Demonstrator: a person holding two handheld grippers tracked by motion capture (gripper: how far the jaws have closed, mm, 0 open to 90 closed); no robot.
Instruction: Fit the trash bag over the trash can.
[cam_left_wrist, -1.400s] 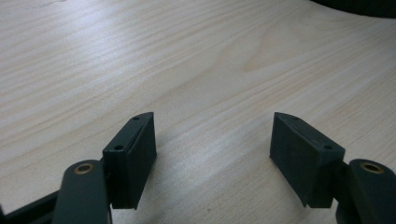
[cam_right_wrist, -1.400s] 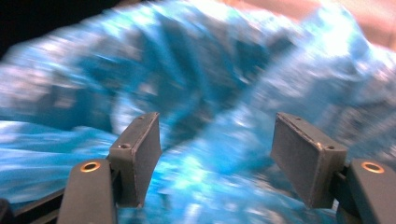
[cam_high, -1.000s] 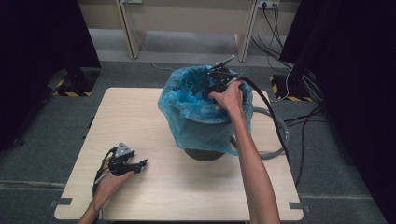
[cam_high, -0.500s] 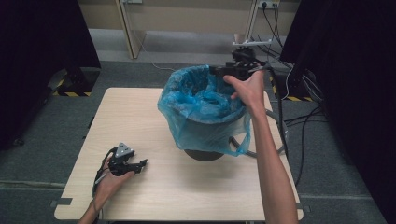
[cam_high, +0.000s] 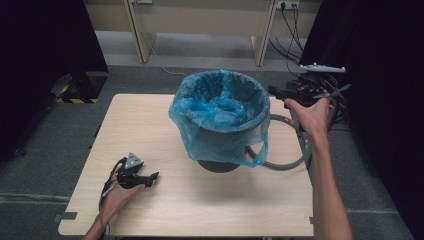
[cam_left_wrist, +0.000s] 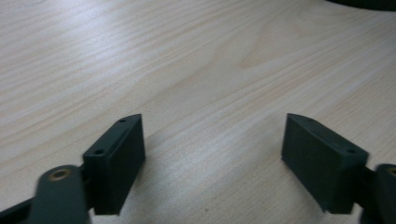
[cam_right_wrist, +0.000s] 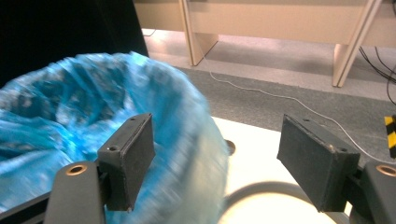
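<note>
A dark bin lined with a blue plastic bag stands in the middle of the wooden table; the bag's rim folds over the bin's edge. My right gripper hangs in the air just right of the bin's rim, open, with nothing between its jaws. My left gripper rests on the table near the front left corner, held by a hand, open over bare wood. A grey ring lies on the table behind and right of the bin.
Cables trail across the grey floor beyond the table's far right. Wooden furniture legs stand at the back. Dark curtains close in both sides. The person's right forearm crosses the table's right edge.
My right gripper has lifted out of the bin and moved right, off past the rim. The bag's edge now hangs lower on the right. The left gripper has stayed still.
</note>
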